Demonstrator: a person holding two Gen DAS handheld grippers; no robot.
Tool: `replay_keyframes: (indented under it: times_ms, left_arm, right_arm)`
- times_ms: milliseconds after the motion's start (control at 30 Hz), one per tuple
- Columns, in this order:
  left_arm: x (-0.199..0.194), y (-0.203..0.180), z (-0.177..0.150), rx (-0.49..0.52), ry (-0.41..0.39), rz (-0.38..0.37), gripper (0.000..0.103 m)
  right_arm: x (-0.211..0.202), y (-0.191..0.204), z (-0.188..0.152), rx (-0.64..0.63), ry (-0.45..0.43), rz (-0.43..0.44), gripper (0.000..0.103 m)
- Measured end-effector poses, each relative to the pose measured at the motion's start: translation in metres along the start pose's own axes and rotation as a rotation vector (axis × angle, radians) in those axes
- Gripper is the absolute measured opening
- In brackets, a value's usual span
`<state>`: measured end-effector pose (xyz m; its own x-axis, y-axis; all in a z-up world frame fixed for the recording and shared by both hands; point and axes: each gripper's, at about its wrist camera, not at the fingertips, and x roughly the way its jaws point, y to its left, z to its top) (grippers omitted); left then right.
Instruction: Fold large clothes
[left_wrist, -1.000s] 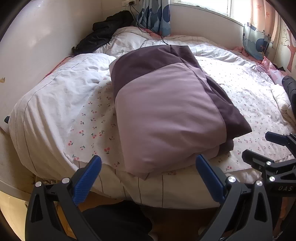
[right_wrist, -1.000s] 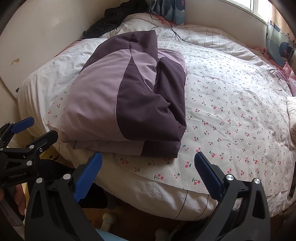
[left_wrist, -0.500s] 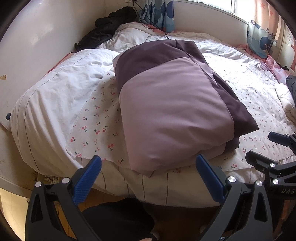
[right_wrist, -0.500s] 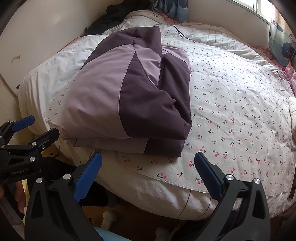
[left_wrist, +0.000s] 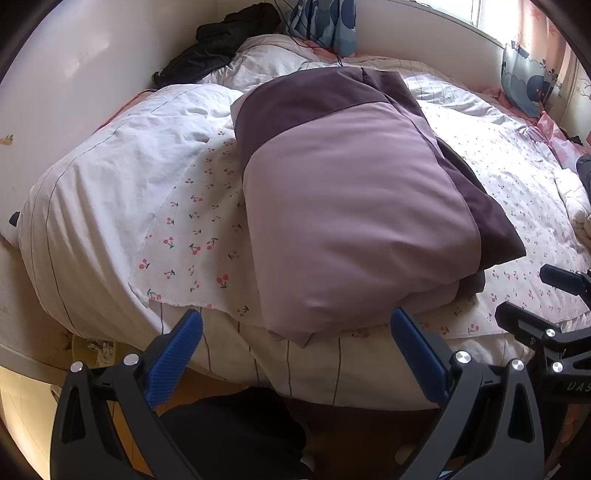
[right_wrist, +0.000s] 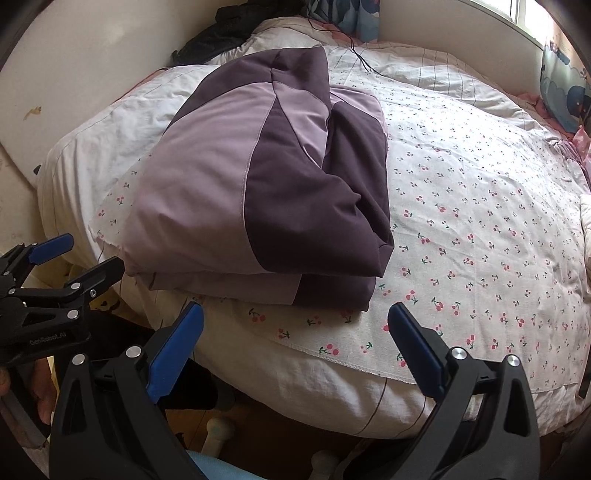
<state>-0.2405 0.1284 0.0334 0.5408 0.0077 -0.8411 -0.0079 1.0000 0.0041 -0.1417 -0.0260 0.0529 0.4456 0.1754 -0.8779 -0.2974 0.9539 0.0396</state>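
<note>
Folded garment (left_wrist: 354, 206), two-tone purple (light lilac panel, dark plum panel), lies in a thick stack on the bed (left_wrist: 110, 206), near its front edge. Its near hem overhangs the cherry-print sheet (left_wrist: 192, 236) slightly in the left wrist view. In the right wrist view the stack shows several layers at its near edge, dark panel on the right side.

Left tongs (left_wrist: 295, 332): jaws wide apart, nothing between the blue pads, held off the front edge of the bed just short of the garment's near hem. Not touching cloth.

Right tongs (right_wrist: 295, 325): jaws wide apart, empty, off the bed edge, facing the garment's right front corner and bare sheet. Each tool shows at the margin of the other's view.

Surroundings: white striped duvet (left_wrist: 122, 155) bunched at the left of the garment, partly under the printed sheet. Black clothing (left_wrist: 218, 40) heaped against the wall at the far left corner. A thin dark cable (right_wrist: 360, 55) trails across the far bedding. Blue patterned curtain (left_wrist: 332, 22) behind the bed; a second curtain panel (right_wrist: 565, 92) at far right. Wooden floor (left_wrist: 22, 406) below the bed edge.

Between tongs and garment: only the bed's rounded edge.
</note>
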Motion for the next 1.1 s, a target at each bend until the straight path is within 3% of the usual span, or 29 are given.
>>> replay_keyframes:
  times_ms: [100, 267, 433, 633, 1100]
  left_arm:
    - [0.000, 0.000, -0.001, 0.000, -0.015, 0.030, 0.098]
    - [-0.001, 0.002, -0.001, -0.023, -0.018, 0.005, 0.098]
    - [0.006, 0.002, -0.002, -0.038, 0.028, 0.001, 0.098]
    - [0.015, -0.001, -0.003, -0.009, 0.074, 0.085, 0.098]
    - [0.016, -0.001, -0.007, -0.039, 0.075, 0.012, 0.098]
  right_arm:
    - [0.003, 0.001, -0.001, 0.002, 0.006, 0.004, 0.096]
    - [0.005, 0.000, -0.003, 0.000, 0.012, 0.009, 0.096]
    - [0.006, 0.000, -0.003, -0.003, 0.017, 0.015, 0.096]
    - [0.009, 0.000, -0.004, -0.002, 0.026, 0.022, 0.096]
    - [0.013, 0.001, -0.005, -0.006, 0.041, 0.026, 0.096]
